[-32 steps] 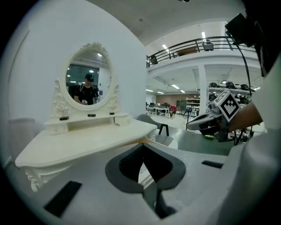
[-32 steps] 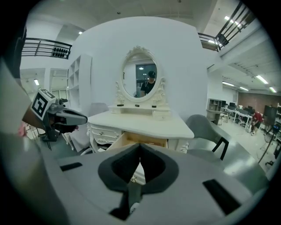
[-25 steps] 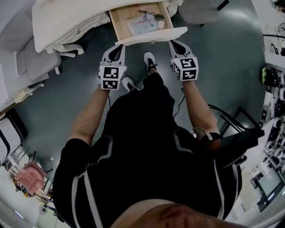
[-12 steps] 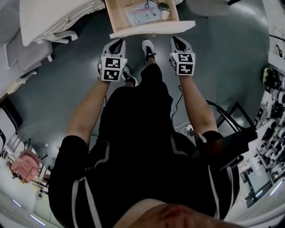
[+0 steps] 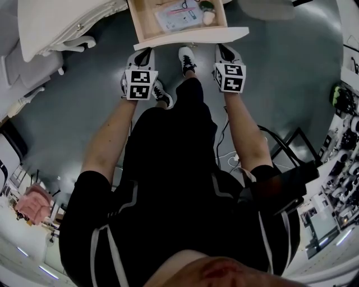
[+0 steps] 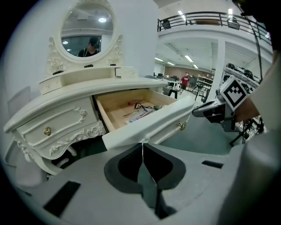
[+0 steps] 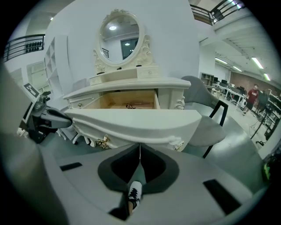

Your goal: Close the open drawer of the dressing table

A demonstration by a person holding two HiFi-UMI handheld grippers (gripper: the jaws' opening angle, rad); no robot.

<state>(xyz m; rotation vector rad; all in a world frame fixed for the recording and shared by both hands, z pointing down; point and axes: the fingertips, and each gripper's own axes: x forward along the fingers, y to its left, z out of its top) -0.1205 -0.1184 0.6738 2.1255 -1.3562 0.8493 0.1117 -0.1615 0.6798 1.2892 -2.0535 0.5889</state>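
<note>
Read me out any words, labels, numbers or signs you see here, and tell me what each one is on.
None can be read.
The paper in the open drawer: print too small to read.
The marker cube on the left tongs: black-and-white squares only, no letters or numbers.
The one on the right tongs: the same kind of pattern, no text.

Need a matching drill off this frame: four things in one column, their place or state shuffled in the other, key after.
Column one
1. drawer
2. left tongs
3. oval mirror
4. grey chair

Column two
A. on top of the dressing table
B. shut, tips at the drawer front
C. standing right of the dressing table
D. pulled out, standing open

Pairs: 1-D, 2-B, 3-A, 4-C
</note>
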